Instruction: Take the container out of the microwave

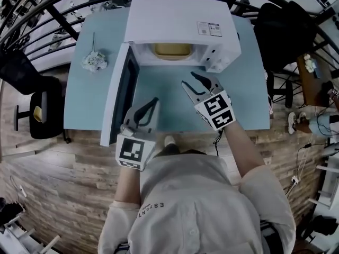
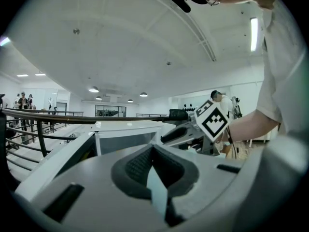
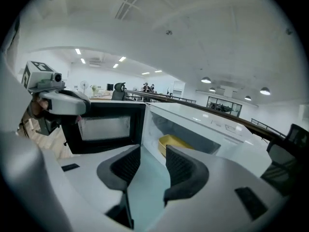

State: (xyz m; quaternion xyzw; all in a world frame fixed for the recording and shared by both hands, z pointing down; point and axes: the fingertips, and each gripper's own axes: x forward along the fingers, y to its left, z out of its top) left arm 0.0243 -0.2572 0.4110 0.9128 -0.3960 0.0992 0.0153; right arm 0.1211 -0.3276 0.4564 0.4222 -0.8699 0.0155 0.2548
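Shallow yellow container (image 1: 172, 50) sits inside white microwave (image 1: 180, 20), upper centre | door (image 1: 119, 94) open leftward | left gripper (image 1: 153, 102) closed, empty | right gripper (image 1: 189, 79) parted, empty

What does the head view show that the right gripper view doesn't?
Only the head view shows the white flowers, the black chair on the floor and the person's pale shirt.

Only the right gripper view shows the ceiling lights and some far-off people.

Both show the white microwave with its door open, the yellow container inside it, the blue table, the left gripper and the right gripper, whose jaws are apart.
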